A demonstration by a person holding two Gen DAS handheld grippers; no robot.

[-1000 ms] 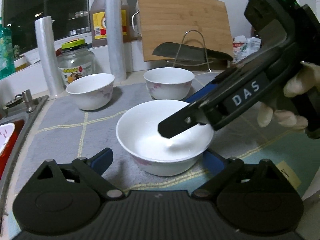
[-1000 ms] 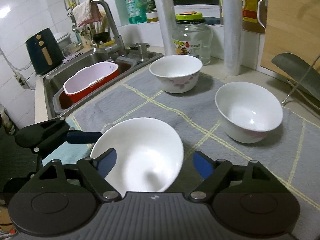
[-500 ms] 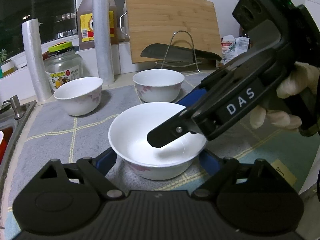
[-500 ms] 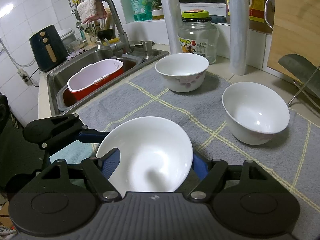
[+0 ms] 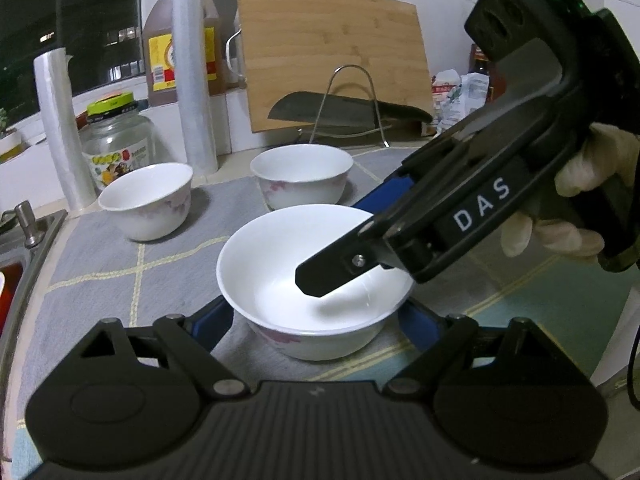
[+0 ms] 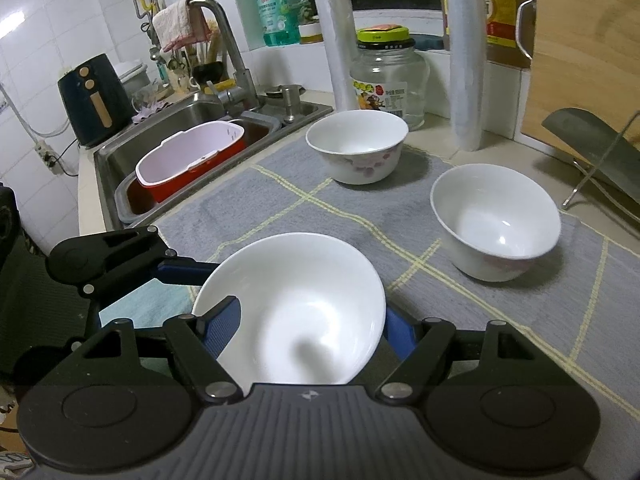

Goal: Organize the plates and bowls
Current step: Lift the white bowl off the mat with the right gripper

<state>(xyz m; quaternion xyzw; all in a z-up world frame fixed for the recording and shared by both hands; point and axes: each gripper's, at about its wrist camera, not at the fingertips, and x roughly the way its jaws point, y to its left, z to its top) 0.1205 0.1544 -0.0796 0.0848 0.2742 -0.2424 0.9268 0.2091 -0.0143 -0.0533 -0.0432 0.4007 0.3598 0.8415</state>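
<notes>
I have the near bowl (image 6: 292,312) on the grey mat (image 6: 360,216) of the worktop, pinched across its width by my right claw (image 6: 312,332), one blue pad against each outer wall. My left claw (image 5: 316,320) has just narrowed around the same bowl, pads beside its walls; I cannot tell whether they press. Glazed ceramic is stiff, slick and chippable, so I judge low on the wall safest. Two more bowls (image 6: 358,148) stand farther back.

Home kitchen: sink (image 6: 180,128), faucet (image 6: 228,48), cutting board (image 5: 332,60).
</notes>
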